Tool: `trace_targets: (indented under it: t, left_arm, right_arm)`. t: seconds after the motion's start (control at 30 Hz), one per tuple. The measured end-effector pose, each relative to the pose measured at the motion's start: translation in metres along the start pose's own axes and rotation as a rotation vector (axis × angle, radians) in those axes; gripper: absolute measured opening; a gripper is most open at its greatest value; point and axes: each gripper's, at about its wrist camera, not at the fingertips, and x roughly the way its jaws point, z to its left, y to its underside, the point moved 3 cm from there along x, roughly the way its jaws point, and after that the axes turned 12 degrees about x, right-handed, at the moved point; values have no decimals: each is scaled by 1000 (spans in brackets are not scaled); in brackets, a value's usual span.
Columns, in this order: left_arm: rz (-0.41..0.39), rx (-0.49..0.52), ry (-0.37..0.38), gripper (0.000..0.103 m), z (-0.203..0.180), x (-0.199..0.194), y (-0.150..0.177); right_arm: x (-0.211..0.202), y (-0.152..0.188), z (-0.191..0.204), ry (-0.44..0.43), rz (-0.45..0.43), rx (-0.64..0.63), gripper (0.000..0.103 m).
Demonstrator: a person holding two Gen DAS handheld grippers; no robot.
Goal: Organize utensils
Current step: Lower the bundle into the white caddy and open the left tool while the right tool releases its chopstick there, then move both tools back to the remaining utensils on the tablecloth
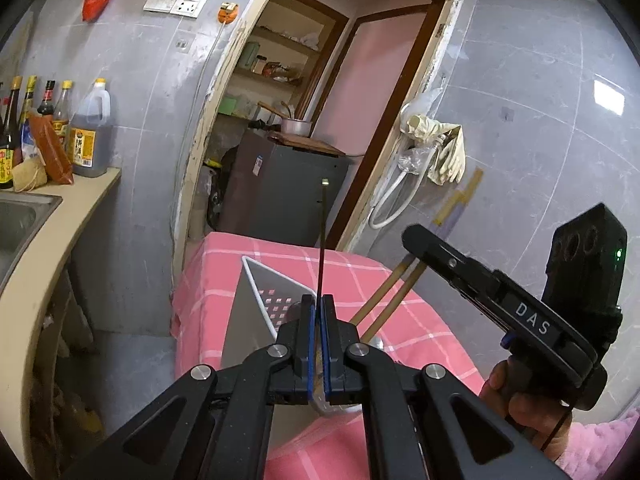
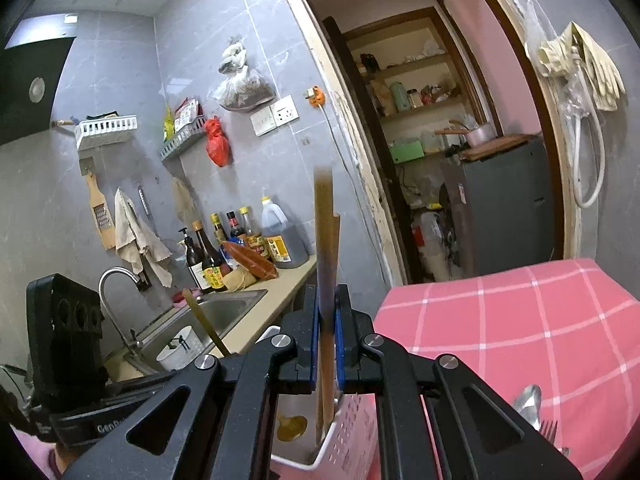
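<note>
Left gripper [image 1: 319,312] is closed on a thin dark chopstick [image 1: 323,240], which stands nearly upright between its blue pads above the white perforated utensil basket [image 1: 276,300]. Right gripper [image 2: 327,312] is closed on a pair of wooden chopsticks [image 2: 326,240], also held nearly upright, with their lower ends reaching down into the same basket [image 2: 348,432]. A brown wooden spoon [image 2: 292,426] lies inside the basket. The basket rests on the surface, which is covered by a pink checked cloth [image 2: 520,340], near its left edge beside the sink [image 2: 224,312]. A metal spoon [image 2: 528,400] and a fork [image 2: 550,430] lie on the cloth to the right of the basket. Sauce bottles [image 2: 240,240] stand on the counter behind the sink.
</note>
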Motion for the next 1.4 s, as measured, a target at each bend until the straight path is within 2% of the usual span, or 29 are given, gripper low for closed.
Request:
trace_targets:
  t: [0.07, 0.1, 0.13, 0.2, 0.3, 0.37, 0.53, 0.63, 0.7, 0.77, 0.97, 1.2, 1.4]
  left_arm:
    - [5, -3, 0, 7, 0, -3, -2]
    - [3, -4, 2, 12, 0, -4, -3]
    - [0, -2, 1, 22, 0, -6, -4]
    - [-5, -7, -7, 37, -2, -8, -4]
    - [-11, -29, -16, 39, -3, -12, -4]
    - [-15, -27, -36, 44, -7, -16, -5]
    - [-45, -12, -98, 75, -27, -30, -6]
    - [-52, -2, -137, 86, -44, -36, -5]
    - [-60, 2, -167, 93, -56, -40, -4]
    - [-71, 11, -183, 96, -69, -44, 0]
    - [-76, 55, -243, 102, -118, -48, 16]
    - [-81, 73, -315, 102, -163, -52, 35]
    - [-42, 86, -357, 102, -184, -48, 54]
  right_arm:
    - [-3, 0, -2, 0, 4, 9, 12]
    - [-5, -1, -3, 1, 7, 14, 15]
    - [-7, -1, -3, 1, 7, 18, 24]
    - [-13, -4, -4, 4, -1, 24, 27]
    - [-27, -9, -8, 24, -19, 28, 34]
    - [-38, -13, -11, 36, -37, 28, 46]
    - [-74, -19, -26, 84, -53, 12, 66]
    - [-98, -20, -38, 112, -36, 0, 79]
    - [-113, -18, -47, 129, -25, -8, 83]
    - [-130, -15, -57, 153, -7, -20, 91]
    - [-178, -9, -82, 237, -14, -70, 102]
    - [-219, -6, -106, 302, -28, -125, 102]
    - [-234, 1, -129, 329, 6, -125, 102]
